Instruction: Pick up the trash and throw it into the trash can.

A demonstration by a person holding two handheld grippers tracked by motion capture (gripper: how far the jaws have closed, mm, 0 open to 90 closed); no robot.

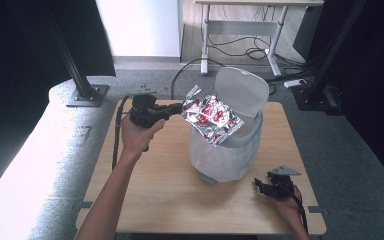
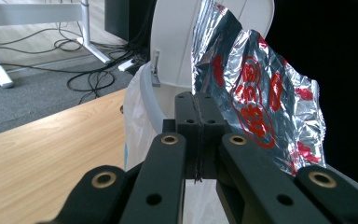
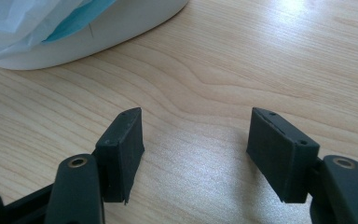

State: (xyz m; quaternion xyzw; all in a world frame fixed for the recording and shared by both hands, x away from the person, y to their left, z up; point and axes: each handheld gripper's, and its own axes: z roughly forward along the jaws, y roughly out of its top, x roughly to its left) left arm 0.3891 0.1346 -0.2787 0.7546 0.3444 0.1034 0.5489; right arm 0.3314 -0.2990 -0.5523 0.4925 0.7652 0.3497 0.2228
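A crinkled silver foil wrapper with red print (image 1: 212, 117) hangs over the mouth of a white bin (image 1: 227, 155) lined with a thin plastic bag, its lid (image 1: 242, 91) standing up. My left gripper (image 1: 181, 107) is shut on the wrapper's left edge; in the left gripper view the jaws meet at the foil wrapper (image 2: 256, 102), with my left gripper (image 2: 197, 103) in front of the bin's rim (image 2: 145, 100). My right gripper (image 1: 261, 188) rests low on the table at the front right, and my right gripper (image 3: 196, 135) stands open over bare wood, nothing between its jaws.
The wooden table (image 1: 160, 185) has free surface in front of and left of the bin. The bin's base and bag (image 3: 51, 28) lie just ahead of the right gripper. Beyond the table are grey carpet, a black stand foot (image 1: 86, 95), cables and a desk frame (image 1: 240, 35).
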